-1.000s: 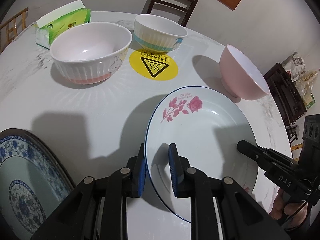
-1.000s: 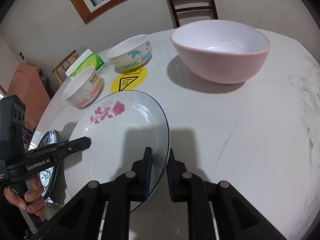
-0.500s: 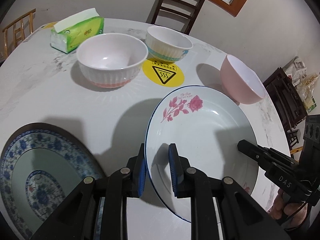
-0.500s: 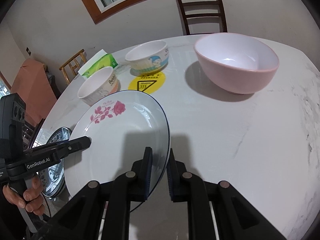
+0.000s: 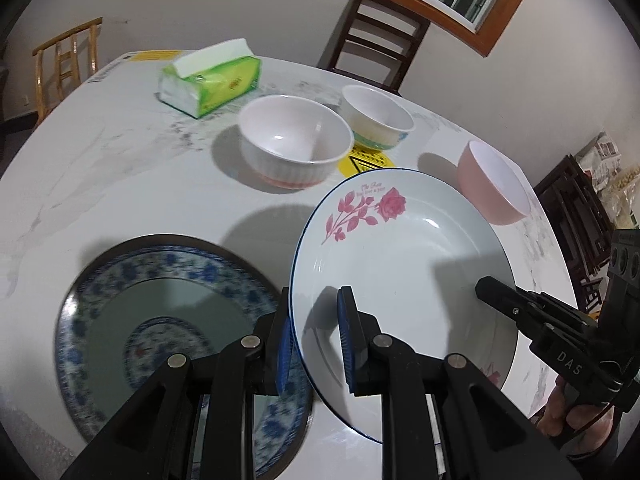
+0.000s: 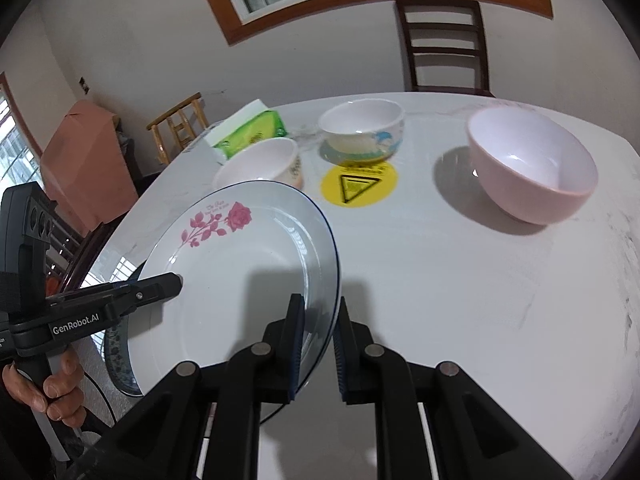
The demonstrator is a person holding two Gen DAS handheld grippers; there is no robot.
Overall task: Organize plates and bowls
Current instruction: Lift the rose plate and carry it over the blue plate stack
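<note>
A white plate with a pink rose point(image 5: 404, 256) point(image 6: 240, 264) hangs above the table, held from both sides. My left gripper point(image 5: 316, 340) is shut on its left rim, and my right gripper point(image 6: 318, 344) is shut on its right rim. Below and to the left, a blue-and-white patterned plate point(image 5: 152, 320) point(image 6: 116, 344) lies on the white marble table point(image 6: 460, 280); the rose plate's edge overlaps it. Farther back stand a ribbed white bowl point(image 5: 296, 140) point(image 6: 260, 160), a cartoon-print bowl point(image 5: 378, 120) point(image 6: 362, 130) and a pink bowl point(image 5: 494, 182) point(image 6: 532, 168).
A green tissue pack point(image 5: 210, 80) point(image 6: 250, 132) lies at the far side. A yellow warning sticker point(image 6: 360, 184) is on the table among the bowls. Wooden chairs point(image 6: 444, 48) point(image 5: 66, 64) stand around the table. A person's hand point(image 6: 48, 388) holds the left gripper's handle.
Both grippers have carried the rose plate up and to the left, away from the bowls. The blue patterned plate has come much further into view beneath its left edge.
</note>
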